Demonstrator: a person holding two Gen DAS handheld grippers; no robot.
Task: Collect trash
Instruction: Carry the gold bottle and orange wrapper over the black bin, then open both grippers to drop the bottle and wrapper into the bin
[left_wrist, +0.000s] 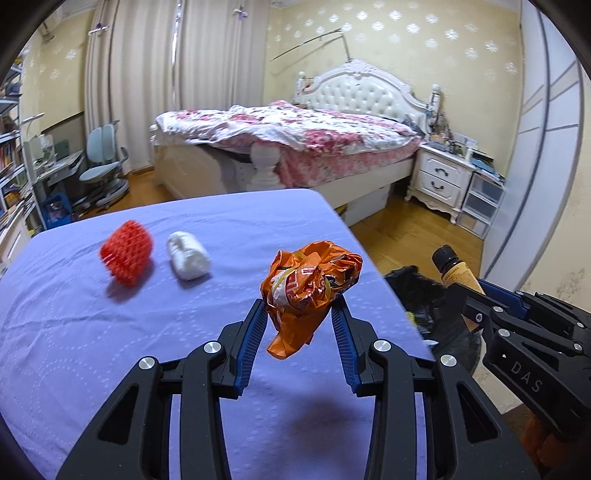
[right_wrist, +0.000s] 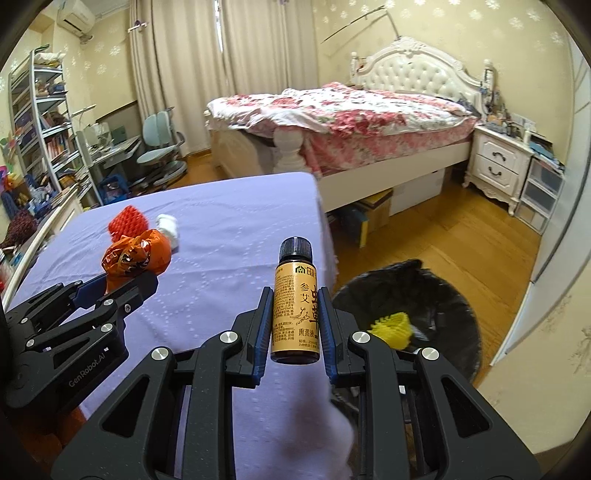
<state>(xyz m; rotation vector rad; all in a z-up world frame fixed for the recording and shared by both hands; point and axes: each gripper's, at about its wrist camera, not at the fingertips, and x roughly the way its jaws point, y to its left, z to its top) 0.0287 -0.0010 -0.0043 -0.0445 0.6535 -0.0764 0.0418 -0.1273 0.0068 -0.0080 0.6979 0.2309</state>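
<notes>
My left gripper (left_wrist: 300, 308) is shut on a crumpled orange snack wrapper (left_wrist: 308, 284) and holds it above the purple tablecloth (left_wrist: 110, 350). The wrapper also shows in the right wrist view (right_wrist: 135, 256). My right gripper (right_wrist: 295, 295) is shut on a small brown bottle (right_wrist: 295, 306) with a yellow label and black cap, held upright near the table's right edge. The bottle's top shows in the left wrist view (left_wrist: 450, 264). A red foam net (left_wrist: 126, 253) and a crumpled white tissue (left_wrist: 187, 255) lie on the far part of the table.
A bin lined with a black bag (right_wrist: 436, 295) stands on the wooden floor right of the table, with a yellow foam net (right_wrist: 392, 325) inside. A bed (right_wrist: 351, 110), a white nightstand (right_wrist: 498, 162) and a desk chair (right_wrist: 160, 147) stand beyond.
</notes>
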